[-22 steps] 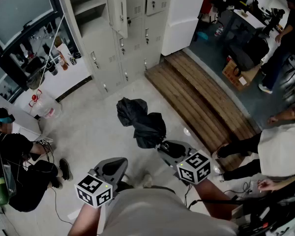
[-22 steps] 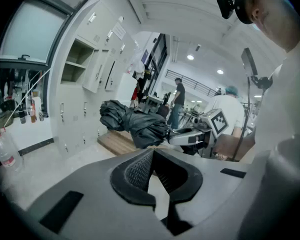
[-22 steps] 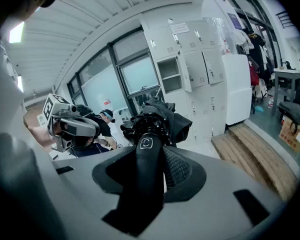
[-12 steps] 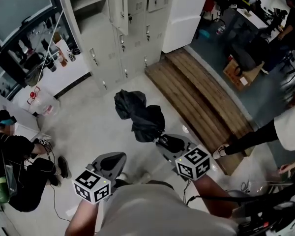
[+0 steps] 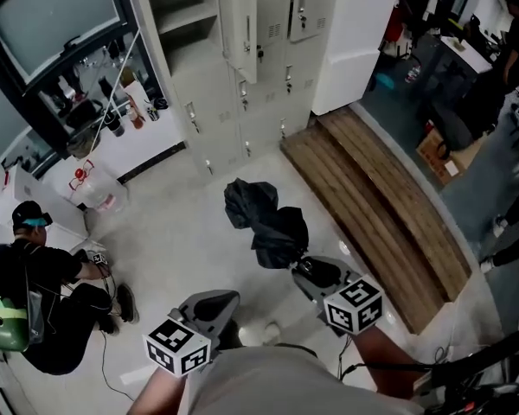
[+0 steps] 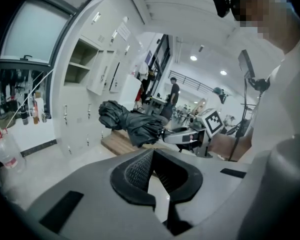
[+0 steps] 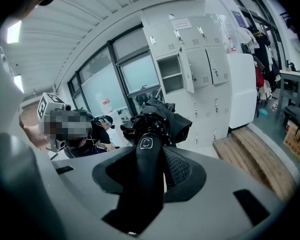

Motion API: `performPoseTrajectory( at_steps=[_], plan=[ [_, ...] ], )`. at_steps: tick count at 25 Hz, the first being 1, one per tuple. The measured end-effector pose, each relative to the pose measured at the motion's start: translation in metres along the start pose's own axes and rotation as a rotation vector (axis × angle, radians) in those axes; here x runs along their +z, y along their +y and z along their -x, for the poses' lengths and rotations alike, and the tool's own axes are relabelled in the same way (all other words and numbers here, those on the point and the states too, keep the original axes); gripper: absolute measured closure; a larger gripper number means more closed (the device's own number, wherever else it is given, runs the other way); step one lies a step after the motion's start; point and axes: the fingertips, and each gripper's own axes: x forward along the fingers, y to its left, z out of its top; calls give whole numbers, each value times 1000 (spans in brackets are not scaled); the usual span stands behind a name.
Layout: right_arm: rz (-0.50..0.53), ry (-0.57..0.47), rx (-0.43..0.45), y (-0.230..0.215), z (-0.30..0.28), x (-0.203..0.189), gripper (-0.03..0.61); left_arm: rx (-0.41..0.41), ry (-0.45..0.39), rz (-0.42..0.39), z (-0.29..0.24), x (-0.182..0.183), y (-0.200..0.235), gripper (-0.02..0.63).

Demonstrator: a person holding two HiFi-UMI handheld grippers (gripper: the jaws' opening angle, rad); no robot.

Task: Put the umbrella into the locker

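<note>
A folded black umbrella (image 5: pixel 266 223) hangs in the air ahead of me, pointing toward the grey lockers (image 5: pixel 242 76). My right gripper (image 5: pixel 310 271) is shut on the umbrella's black handle (image 7: pixel 146 174), which runs between its jaws in the right gripper view. The bunched canopy (image 7: pixel 162 119) sticks out past the jaws. One locker door (image 5: pixel 239 24) stands ajar beside an open compartment (image 5: pixel 186 24). My left gripper (image 5: pixel 214 303) is lower left of the umbrella, shut with nothing between its pads (image 6: pixel 140 171); the umbrella (image 6: pixel 132 124) shows beyond it.
A wooden step (image 5: pixel 381 206) lies to the right of the lockers. A person in black (image 5: pixel 43 292) crouches on the floor at the left, near a clear water jug (image 5: pixel 95 193). Another person (image 5: pixel 515 33) stands far right by desks.
The view has shifted: lockers and step now sit lower and further right in the picture. Both grippers and the umbrella keep the same pose relative to me. Legs at the right have left the view.
</note>
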Motion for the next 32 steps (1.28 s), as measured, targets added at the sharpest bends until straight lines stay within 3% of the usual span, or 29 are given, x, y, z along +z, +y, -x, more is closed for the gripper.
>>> performPoseTrajectory(
  at_steps=[6, 16, 23, 32],
  plan=[
    [6, -6, -51, -13, -57, 46, 423, -41, -25, -3, 4, 27, 68, 603],
    [-4, -77, -178, -44, -186, 172, 423, -154, -26, -67, 22, 104, 216, 604],
    [-15, -110, -223, -67, -281, 250, 424, -152, -28, -93, 49, 138, 305, 604],
    [41, -111, -229, -121, -388, 341, 423, -92, -63, -43, 50, 166, 382, 604]
  ],
)
